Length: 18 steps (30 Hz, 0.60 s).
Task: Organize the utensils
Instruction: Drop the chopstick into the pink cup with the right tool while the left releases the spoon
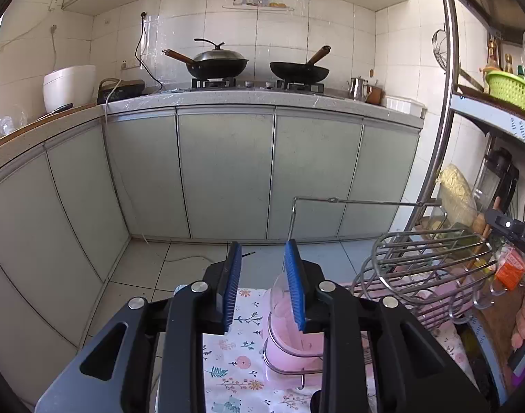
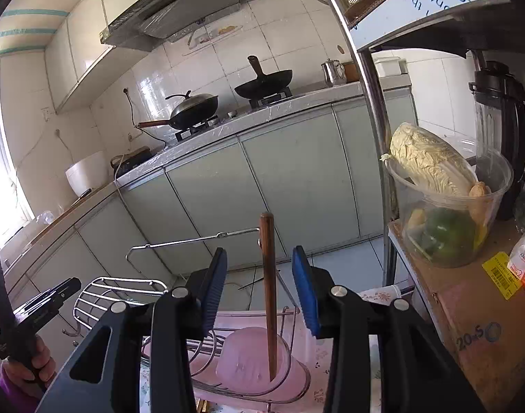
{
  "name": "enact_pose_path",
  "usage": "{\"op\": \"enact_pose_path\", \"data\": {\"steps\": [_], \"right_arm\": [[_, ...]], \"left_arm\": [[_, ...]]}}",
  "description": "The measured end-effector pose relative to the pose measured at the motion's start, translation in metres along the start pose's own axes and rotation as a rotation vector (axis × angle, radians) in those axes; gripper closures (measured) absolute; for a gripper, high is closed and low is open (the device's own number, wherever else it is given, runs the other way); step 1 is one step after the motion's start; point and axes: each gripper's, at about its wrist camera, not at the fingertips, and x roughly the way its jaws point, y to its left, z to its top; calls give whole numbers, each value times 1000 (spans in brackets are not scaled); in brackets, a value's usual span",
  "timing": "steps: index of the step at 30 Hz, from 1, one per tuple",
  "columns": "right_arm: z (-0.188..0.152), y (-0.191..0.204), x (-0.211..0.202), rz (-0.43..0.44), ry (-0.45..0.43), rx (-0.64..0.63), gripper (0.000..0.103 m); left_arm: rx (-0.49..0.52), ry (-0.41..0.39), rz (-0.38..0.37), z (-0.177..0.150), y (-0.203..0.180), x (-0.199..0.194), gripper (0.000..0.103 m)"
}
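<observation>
Both wrist views toward stove counter [image 1: 228,98]

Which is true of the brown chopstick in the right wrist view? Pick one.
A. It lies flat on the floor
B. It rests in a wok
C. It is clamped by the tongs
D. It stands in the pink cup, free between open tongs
D: the chopstick stands in the pink cup, clear of both pads of the right tongs.

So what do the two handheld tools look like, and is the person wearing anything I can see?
Both tools, left tool and right tool, are matte black with angular linkage arms, silver round pivot bolts and ribbed blue pads. The right wrist view shows the other tool's black handle in a hand with a purple sleeve.
</observation>
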Motion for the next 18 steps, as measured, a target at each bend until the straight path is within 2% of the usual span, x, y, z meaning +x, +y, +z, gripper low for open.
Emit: {"op": "enact_pose_path", "data": {"steps": [3,7,12,18], "right_arm": [[-1,2,-16,-3,-22,-4,64],[-9,4,-40,-10,-44,-8,63],[-29,9,-68,-7,-45,-1,63],[-56,17,-86,-2,-7,0,63]], "left_arm": [[-13,-19,-15,0,0,-16,75],[-20,-42,-41,-5,-2,-37,65],[-16,-50,-77,-16,-8,-61,64],[-27,-20,-116,-36,-16,-78,63]]}}
